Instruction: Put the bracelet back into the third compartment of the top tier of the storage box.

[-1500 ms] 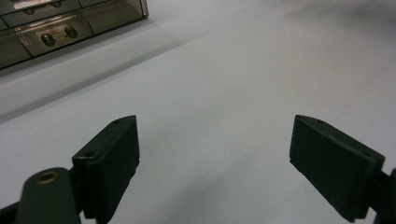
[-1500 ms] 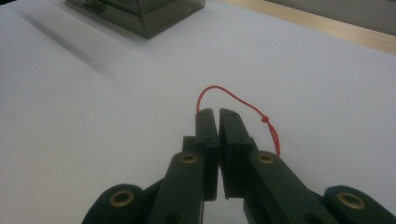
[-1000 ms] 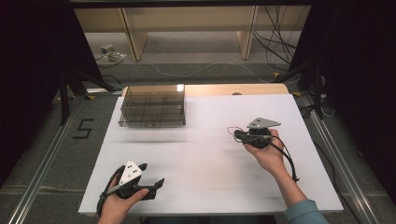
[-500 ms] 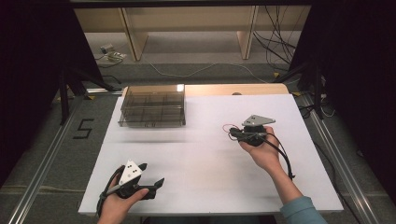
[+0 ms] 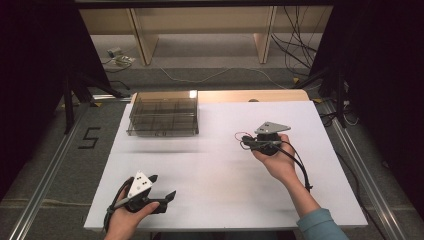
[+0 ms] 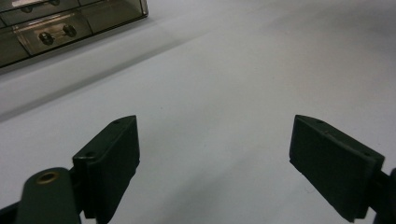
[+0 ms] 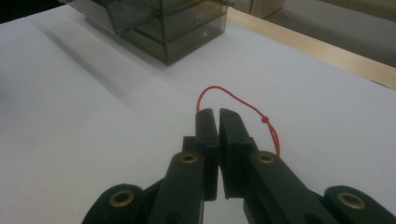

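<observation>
Thin red cord point(image 7: 243, 103) with a small knot, looped, one end pinched between shut tongs point(image 7: 215, 113), above white worktop point(image 7: 93, 140)

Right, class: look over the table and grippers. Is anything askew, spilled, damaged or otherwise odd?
Nothing spilled or broken. The one oddity: a red cord loops out from the shut right gripper, pinched between its jaws. The drawer box sits square on the table; the left gripper is open, holding nothing.

- The red cord point(image 7: 243, 103) is plain bright red, with a small knot of the same colour.
- The right hand-held gripper point(image 7: 215, 116) has black jaws with brass-coloured rivets.
- The left hand-held gripper point(image 6: 215, 154) has matt black pads.
- The compartment box point(image 5: 164, 114) is smoky, see-through grey-brown.
- The counter point(image 5: 215, 165) is plain white, with a pale wood strip at its far edge.
- The sleeve point(image 5: 320, 225) is teal.
</observation>
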Motion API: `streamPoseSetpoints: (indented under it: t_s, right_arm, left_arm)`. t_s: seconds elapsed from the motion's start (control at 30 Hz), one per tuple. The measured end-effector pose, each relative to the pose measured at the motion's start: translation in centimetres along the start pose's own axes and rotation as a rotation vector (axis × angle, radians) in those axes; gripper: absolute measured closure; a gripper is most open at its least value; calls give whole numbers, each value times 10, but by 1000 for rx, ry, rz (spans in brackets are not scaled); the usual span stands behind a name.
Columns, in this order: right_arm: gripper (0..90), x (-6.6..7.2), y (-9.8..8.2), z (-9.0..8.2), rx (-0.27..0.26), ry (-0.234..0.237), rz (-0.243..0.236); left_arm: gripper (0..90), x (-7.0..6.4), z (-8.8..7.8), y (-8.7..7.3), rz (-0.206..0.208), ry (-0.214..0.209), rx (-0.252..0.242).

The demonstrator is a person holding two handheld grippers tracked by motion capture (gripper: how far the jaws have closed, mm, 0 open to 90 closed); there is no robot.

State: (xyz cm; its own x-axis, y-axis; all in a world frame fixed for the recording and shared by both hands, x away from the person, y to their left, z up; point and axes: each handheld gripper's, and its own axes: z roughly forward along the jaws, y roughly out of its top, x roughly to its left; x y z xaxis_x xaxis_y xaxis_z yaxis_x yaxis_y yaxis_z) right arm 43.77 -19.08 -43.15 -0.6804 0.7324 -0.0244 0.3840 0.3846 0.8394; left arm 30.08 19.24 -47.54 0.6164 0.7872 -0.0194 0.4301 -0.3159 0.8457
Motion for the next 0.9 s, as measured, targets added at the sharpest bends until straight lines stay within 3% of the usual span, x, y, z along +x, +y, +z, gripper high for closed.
streamPoseSetpoints:
  t_s: [0.9]
  right_arm:
    - [870, 11, 19, 9, -19, 19, -18]
  left_arm:
    - [161, 1, 0, 0, -4, 1, -1]
